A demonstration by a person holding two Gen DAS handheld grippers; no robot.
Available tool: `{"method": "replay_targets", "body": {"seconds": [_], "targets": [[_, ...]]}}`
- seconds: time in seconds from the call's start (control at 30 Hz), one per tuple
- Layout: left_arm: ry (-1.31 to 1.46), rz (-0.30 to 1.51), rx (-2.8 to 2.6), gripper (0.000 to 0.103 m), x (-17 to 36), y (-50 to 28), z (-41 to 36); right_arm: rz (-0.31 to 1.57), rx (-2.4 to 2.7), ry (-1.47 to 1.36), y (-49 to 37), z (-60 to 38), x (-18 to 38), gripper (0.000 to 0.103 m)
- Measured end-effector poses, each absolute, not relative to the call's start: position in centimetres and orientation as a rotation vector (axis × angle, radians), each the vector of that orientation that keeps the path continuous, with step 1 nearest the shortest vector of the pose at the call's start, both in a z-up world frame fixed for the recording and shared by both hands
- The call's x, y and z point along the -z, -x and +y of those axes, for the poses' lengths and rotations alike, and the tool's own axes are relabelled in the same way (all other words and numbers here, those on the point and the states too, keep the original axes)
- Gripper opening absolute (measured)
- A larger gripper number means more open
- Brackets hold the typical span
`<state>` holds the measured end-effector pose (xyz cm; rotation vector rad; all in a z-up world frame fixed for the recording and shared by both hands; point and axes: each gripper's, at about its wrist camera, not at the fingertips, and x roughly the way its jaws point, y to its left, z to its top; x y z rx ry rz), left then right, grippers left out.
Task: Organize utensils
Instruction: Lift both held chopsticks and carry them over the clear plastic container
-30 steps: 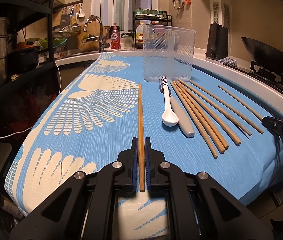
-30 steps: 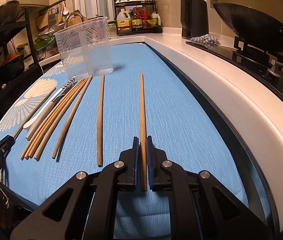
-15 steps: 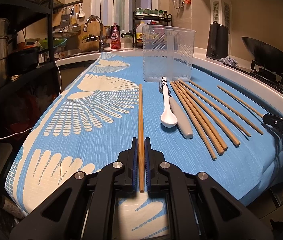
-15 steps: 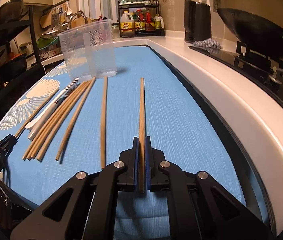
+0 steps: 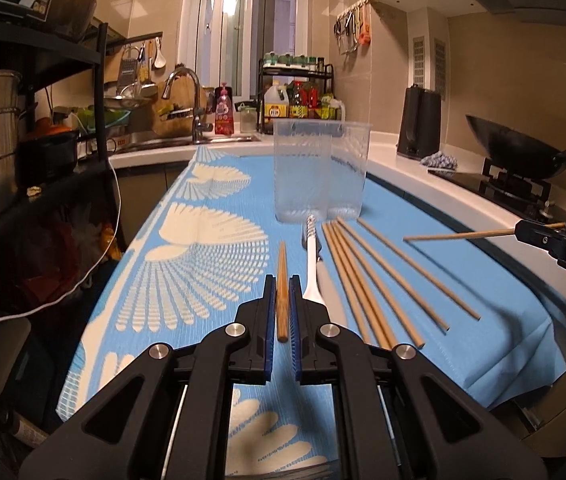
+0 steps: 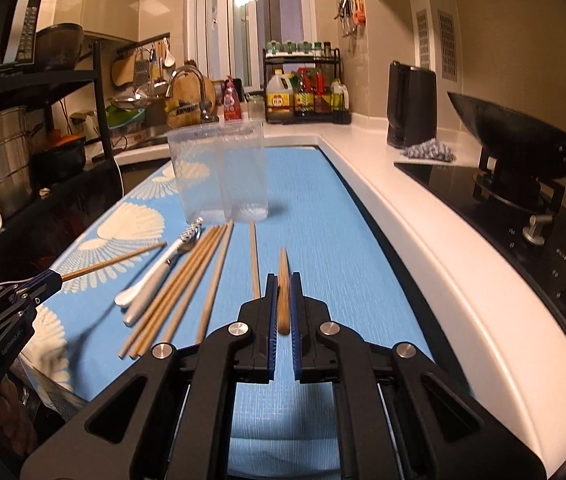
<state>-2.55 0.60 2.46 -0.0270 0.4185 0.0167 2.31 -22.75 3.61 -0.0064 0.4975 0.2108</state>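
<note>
Kitchen counter w/ blue patterned cloth, sink behind, wok on the stove at 2 o'clock. Your left gripper is clenched on one chopstick, lifted clear of the cloth, tip toward 12. Your right gripper is clamped on a second chopstick, also raised. Remaining chopsticks lie fanned on the cloth w/ a white spoon, just in front of the clear container at 12.
</note>
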Motion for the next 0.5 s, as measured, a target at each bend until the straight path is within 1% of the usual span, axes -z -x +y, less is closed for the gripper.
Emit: {"method": "replay_targets", "body": {"seconds": [0.3, 0.5], "targets": [[0.033, 0.376, 0.014, 0.007, -8.2, 0.7, 1.9, 0.443, -0.234, 0.002, -3.3, -22.6, -8.5, 0.006], [0.074, 0.401, 0.037, 0.007, -11.7, -2.3, 3.6, 0.448, -0.256, -0.001, -5.7, -21.8, -11.2, 0.006]]}}
